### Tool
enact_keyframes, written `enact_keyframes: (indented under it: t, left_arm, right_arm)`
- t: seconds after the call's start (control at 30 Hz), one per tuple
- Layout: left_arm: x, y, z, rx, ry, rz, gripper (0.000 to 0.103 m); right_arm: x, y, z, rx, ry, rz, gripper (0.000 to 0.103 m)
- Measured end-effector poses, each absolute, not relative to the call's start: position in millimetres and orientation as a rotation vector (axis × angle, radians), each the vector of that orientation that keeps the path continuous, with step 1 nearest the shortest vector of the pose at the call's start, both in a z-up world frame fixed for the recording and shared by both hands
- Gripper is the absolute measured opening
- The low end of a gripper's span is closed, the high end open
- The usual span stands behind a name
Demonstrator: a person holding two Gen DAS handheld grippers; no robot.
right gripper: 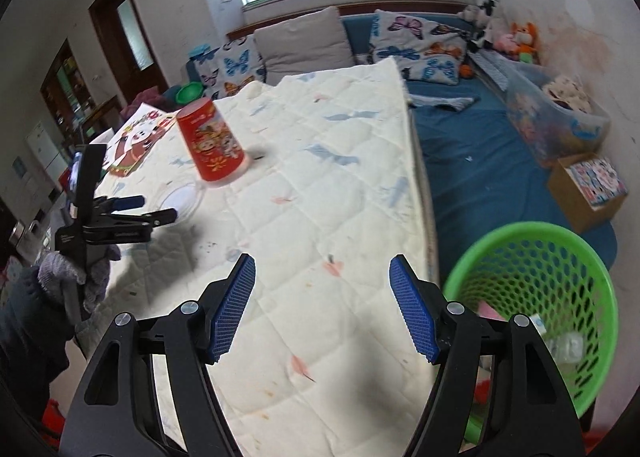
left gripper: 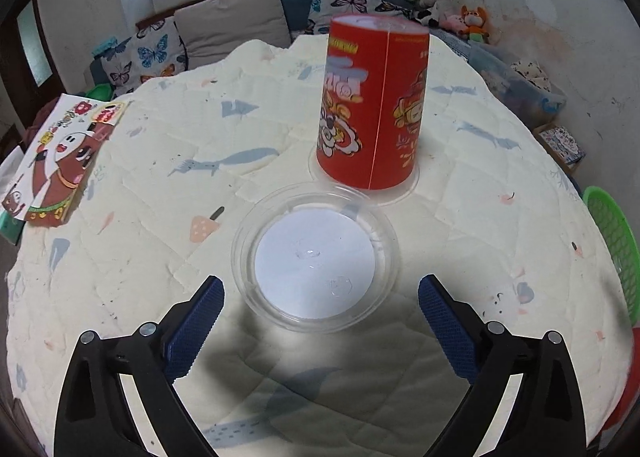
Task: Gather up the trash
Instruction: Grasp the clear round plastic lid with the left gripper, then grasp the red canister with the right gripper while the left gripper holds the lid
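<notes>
Fingers [left gripper: 206,309] of left gripper [left gripper: 320,289] flank clear lid [left gripper: 316,257], apart.

Right of the left gripper [left gripper: 320,293], the green basket [left gripper: 612,253] was cut off by the left wrist picture's edge, only part of its mesh wall showing. Beside the right gripper [right gripper: 322,281], the basket's contents were half hidden behind the claw's arm: a pink scrap and something clear, too indistinct to name. Far ahead and left of that claw, the red cup [right gripper: 212,145] was motion-blurred, its print unreadable, and the clear lid [right gripper: 182,197] was barely discernible behind the other claw.
</notes>
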State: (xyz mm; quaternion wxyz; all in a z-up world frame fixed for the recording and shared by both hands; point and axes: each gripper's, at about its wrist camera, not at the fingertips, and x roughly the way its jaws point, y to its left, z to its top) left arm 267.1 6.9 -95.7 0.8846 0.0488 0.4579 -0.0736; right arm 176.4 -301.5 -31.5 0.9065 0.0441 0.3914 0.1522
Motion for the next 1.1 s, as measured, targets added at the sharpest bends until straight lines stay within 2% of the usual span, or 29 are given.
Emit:
enact_keyframes:
  t: [0.53,0.7,0.9,1.1]
  left_arm:
    - [289.8,15.1,-111.2,0.078,0.967,-0.210,0.094]
    - [289.0,14.8,-113.6,0.088,0.948,-0.214,0.090]
    - [278.9,20.8,-105.8,0.091,0.918,-0.195,0.089]
    - [262.8,40.3,-83.8,0.049,0.891,-0.160,0.089]
  right_arm:
    - [207.0,-235.0,-23.5,0.014,0.823,0.428,0.072]
    - [216.1,-217.7,-17.7,-0.015,0.812,0.455,0.072]
    - [232.9,-200.1,-13.1,-0.037,0.804,0.479,0.072]
    - [254.2,-178.1,-12.8,-0.052,0.795,0.502,0.077]
